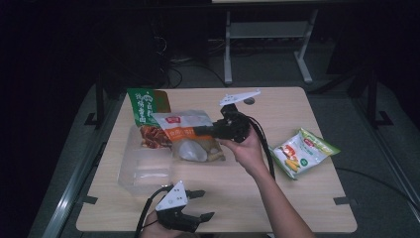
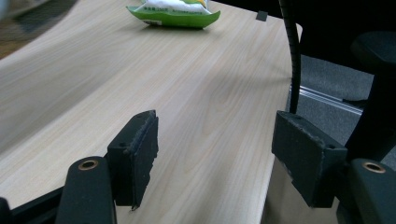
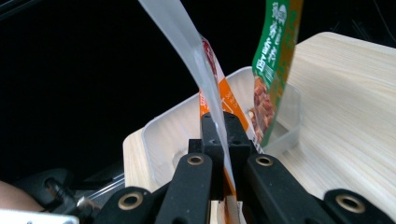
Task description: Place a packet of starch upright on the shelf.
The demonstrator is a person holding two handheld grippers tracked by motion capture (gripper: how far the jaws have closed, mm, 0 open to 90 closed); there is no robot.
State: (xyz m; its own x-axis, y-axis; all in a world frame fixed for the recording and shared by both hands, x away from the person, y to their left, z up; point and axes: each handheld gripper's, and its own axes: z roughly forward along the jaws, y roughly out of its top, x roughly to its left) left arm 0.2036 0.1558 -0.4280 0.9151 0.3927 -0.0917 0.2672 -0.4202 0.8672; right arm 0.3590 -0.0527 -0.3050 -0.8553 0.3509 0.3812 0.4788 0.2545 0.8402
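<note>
The right tool point(image 1: 208, 131) pinches the edge of a clear-and-orange snack pouch point(image 1: 190, 136), its jaws pressed on the film so the pouch hangs over the clear plastic bin point(image 1: 143, 171) at the desk's point(image 1: 237, 198) left, probably to lower it in. A green packet point(image 1: 147, 116) already leans inside at the far end. The left tool point(image 1: 198, 206) waits spread at the near edge, empty. A green-and-white bag point(image 1: 302, 152) lies well apart, right.

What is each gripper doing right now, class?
Left gripper: open, holding nothing, above the table.
Right gripper: shut on the orange packet, over the clear tray.
</note>
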